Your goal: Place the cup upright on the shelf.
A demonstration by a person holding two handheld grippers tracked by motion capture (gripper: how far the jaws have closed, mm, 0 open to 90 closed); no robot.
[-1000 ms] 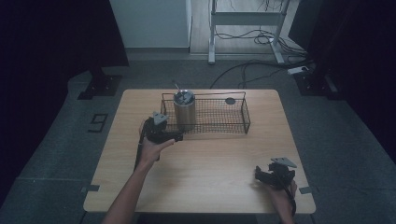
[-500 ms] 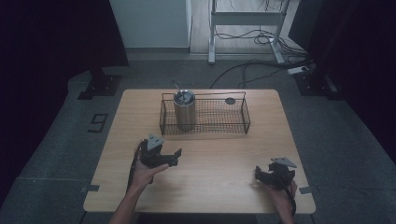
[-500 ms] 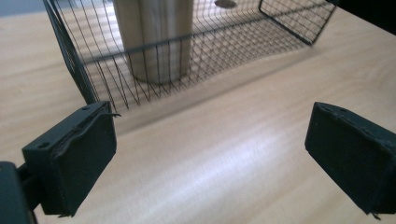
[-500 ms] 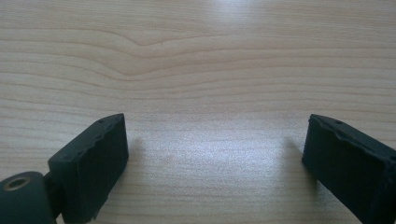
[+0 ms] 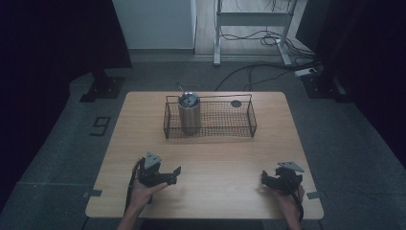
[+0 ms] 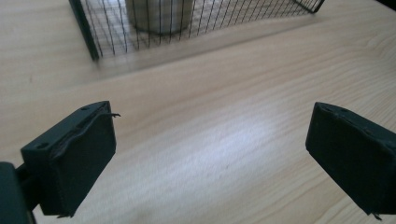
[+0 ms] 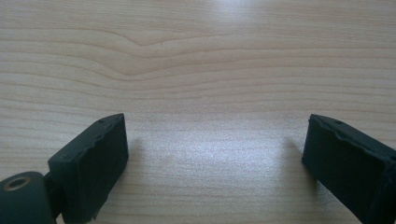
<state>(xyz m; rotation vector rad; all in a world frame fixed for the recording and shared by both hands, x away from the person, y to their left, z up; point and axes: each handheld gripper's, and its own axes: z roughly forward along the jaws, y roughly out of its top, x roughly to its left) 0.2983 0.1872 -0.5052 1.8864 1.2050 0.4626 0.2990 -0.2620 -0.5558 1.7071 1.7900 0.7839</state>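
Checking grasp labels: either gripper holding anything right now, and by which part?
Nothing held. Left gripper and right gripper both have open jaws over bare table; metal cup stands in the basket.

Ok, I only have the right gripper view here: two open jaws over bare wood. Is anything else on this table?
Observer: Yes, a black wire basket sits at the far middle of the table.
Operator: Anything in it?
Observer: A metal tumbler stands upright in its left end.
Operator: And the other gripper?
Observer: The left gripper is over the near left part of the table, jaws open, nothing between them.
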